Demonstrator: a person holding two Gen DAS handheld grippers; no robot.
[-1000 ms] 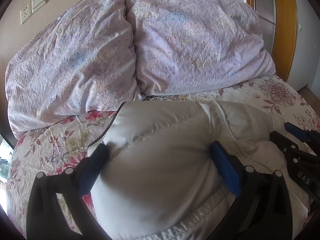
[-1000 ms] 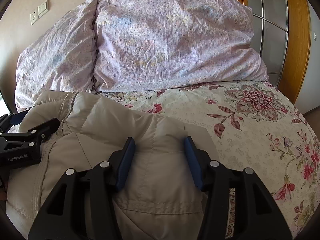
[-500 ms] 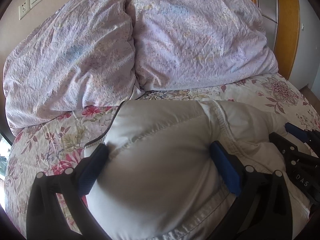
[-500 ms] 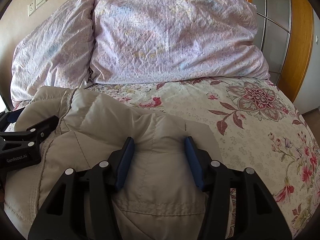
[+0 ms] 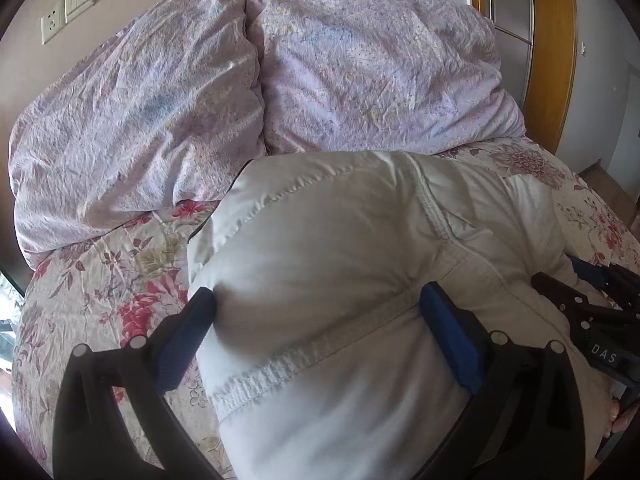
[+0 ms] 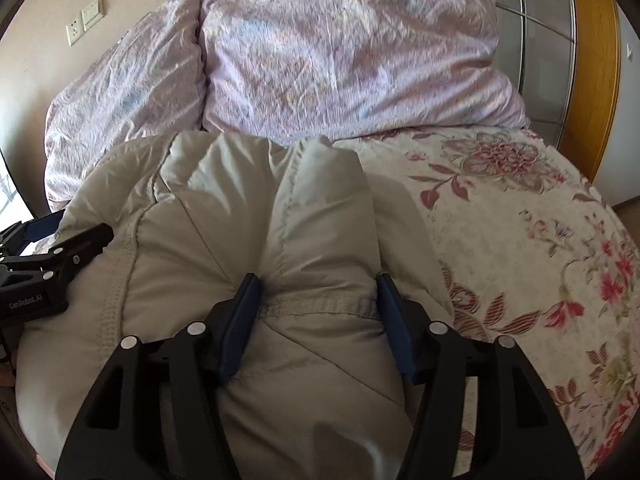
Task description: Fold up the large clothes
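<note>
Change since earlier: the puffy jacket's far edge now overlaps the foot of the pillows, where a strip of floral sheet lay between them a second ago; the right gripper's pads stand further apart than before.
Left gripper (image 5: 316, 300): jaws spread wide, with a broad bulge of the padded jacket (image 5: 332, 264) filling the gap; both blue pads press into the fabric, the left one denting its edge.
Right gripper (image 6: 316, 284): jaws opening, a narrower ridge of the same jacket (image 6: 240, 240) between them; the blue pads lie against the fold on both sides.
Jacket: pale beige, quilted, with stitched seams; it is bunched up in a thick mound on the bed, spanning both grippers, its far edge reaching the base of the pillows.
Neighbouring tool: in each wrist view the other gripper shows at the frame's side, resting against the jacket.
Hand: fingertips (image 5: 624, 416) show at the right edge of the left wrist view, under the other gripper.
Bed sheet (image 6: 520, 240): floral, pink and red blooms on cream, bare to the right of the jacket.
Pillows: two large lilac crumpled ones, left pillow (image 5: 132, 120) and right pillow (image 5: 380, 72), leaning side by side against the wall.
Wall: a socket (image 5: 50, 28) and a switch plate (image 5: 80, 2) above the left pillow.
Wooden frame (image 6: 592, 80): orange-brown, with glass panels, beyond the bed on the right.
</note>
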